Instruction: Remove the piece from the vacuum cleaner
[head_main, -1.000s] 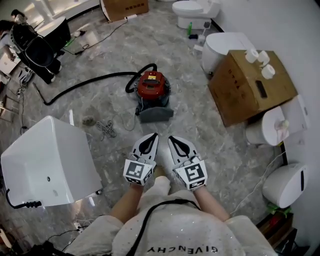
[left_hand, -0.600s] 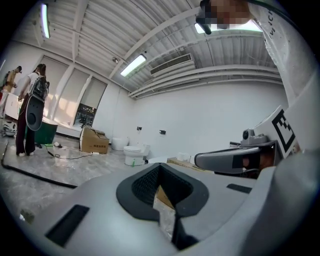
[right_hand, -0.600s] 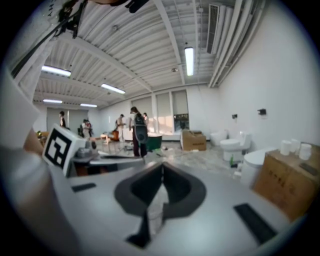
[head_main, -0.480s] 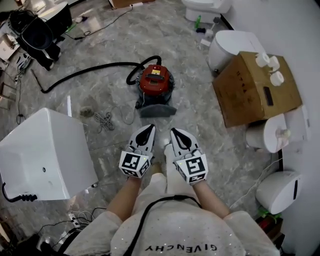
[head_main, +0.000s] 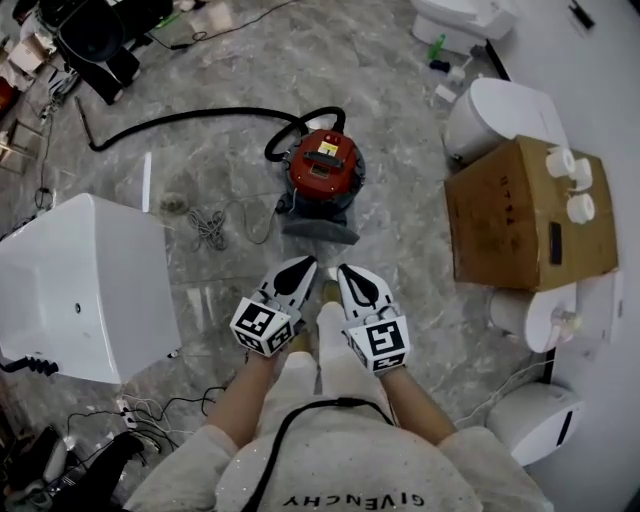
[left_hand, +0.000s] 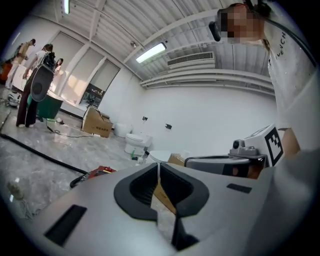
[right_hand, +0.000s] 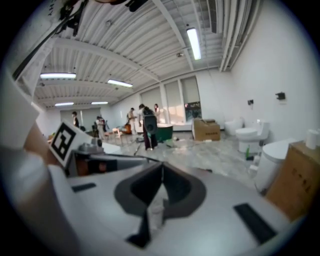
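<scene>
Both my tools are closed tight and hold nothing: the left tool (head_main: 304, 263) and right tool (head_main: 345, 270) sit side by side, near me, above the grey marble floor (head_main: 410, 270). The red vacuum cleaner (head_main: 325, 168) stands farther ahead, well apart from both, with bare floor between. Its black hose (head_main: 180, 119) loops off it and runs far left, and a grey flat piece (head_main: 320, 231) lies against its near side. A large white unit (head_main: 85, 290) hems the left and a cardboard box (head_main: 515, 215) the right
</scene>
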